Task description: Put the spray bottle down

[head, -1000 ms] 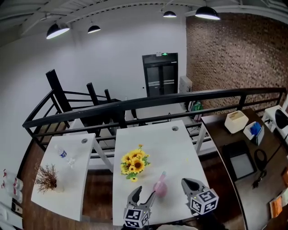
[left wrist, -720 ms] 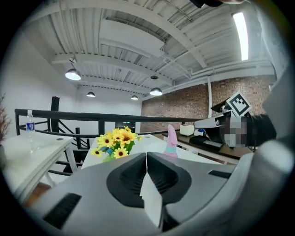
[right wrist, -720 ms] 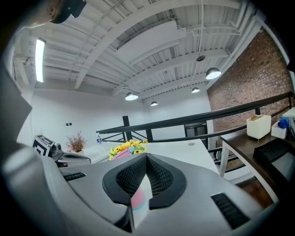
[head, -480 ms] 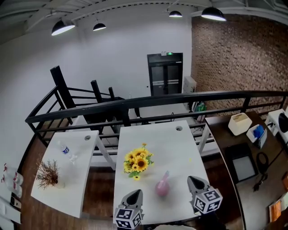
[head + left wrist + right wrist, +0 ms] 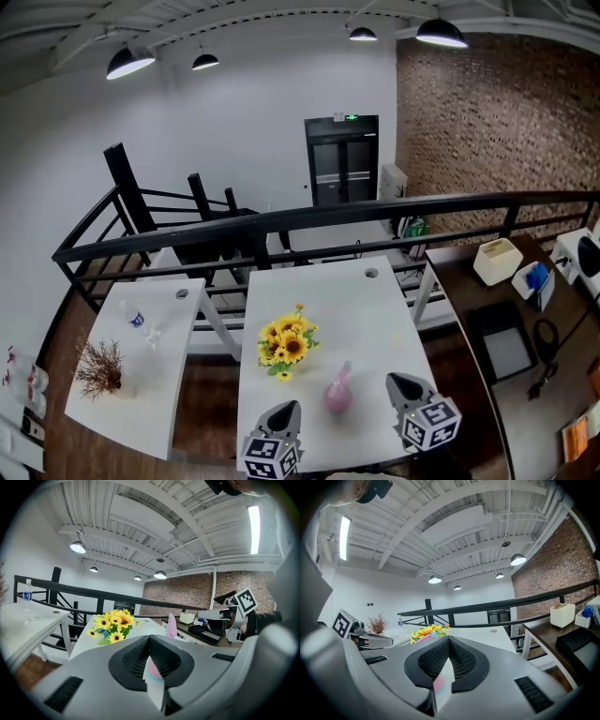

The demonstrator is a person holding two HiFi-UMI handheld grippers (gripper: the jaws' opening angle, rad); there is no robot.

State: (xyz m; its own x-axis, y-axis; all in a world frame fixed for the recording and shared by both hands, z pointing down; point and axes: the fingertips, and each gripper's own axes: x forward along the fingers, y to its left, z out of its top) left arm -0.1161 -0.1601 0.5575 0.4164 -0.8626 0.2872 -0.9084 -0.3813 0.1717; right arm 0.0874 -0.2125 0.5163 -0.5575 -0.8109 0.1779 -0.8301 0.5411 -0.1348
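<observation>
The pink spray bottle (image 5: 338,392) stands upright on the white table (image 5: 375,309), with no gripper touching it. My left gripper (image 5: 290,407) is shut and empty, a little to the bottle's left and nearer the table's front edge. My right gripper (image 5: 395,380) is shut and empty too, off to the bottle's right. In the left gripper view the closed jaws meet at the left gripper (image 5: 150,637), and the spray bottle (image 5: 172,626) rises just beyond them. The right gripper (image 5: 449,638) shows closed jaws pointing over the table.
A bunch of sunflowers (image 5: 286,343) sits on the same table, left of the bottle and farther back. A second white table (image 5: 169,375) on the left carries a dried plant (image 5: 98,367) and a water bottle (image 5: 132,317). A black railing (image 5: 328,214) runs behind; a dark desk (image 5: 469,281) lies to the right.
A second ago my left gripper stood open right by the bottle. It has shut and drawn back to the left; the bottle stands alone. The right gripper stayed put.
</observation>
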